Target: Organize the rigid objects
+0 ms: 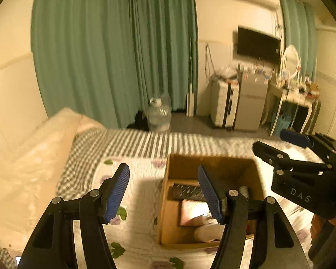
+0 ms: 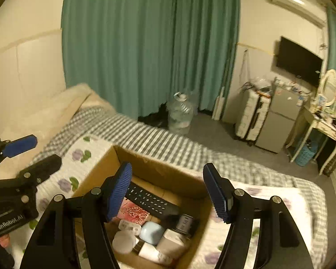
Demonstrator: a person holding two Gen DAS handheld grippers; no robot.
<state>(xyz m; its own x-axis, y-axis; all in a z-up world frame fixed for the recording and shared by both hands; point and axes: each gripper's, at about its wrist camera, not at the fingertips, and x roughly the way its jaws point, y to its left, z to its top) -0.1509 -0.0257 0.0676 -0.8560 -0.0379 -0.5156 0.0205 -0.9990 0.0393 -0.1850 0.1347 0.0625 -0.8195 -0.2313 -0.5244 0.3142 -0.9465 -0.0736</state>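
Cardboard box [image 2: 154, 168], open-topped, sits on a floral quilt [image 2: 78, 157] spread over the bed [image 2: 168, 141]. Inside it lie a black remote control [image 2: 150, 199], a red patterned card [image 2: 134, 211], a pale blue case [image 2: 151, 232], a dark can [image 2: 186, 223], a white round lid [image 2: 123, 242] and several white items too blurred to name. Right tool [image 2: 168, 190] hangs above the box with its blue-padded fingers [image 2: 118, 190] spread apart and nothing between them. Left tool [image 1: 165, 192] hovers over the box's left edge, likewise spread and empty; each tool appears at the side of the other's view. Beyond the bed, a green curtain [image 2: 150, 44] covers the far wall, with a large water bottle [image 2: 180, 114] on the floor beneath it. To the right stand a white suitcase [image 2: 250, 114], a small grey fridge [image 2: 277, 118], a wall television [image 2: 299, 60] and a cluttered dressing desk [image 2: 320, 123] with an oval mirror [image 2: 330, 87].
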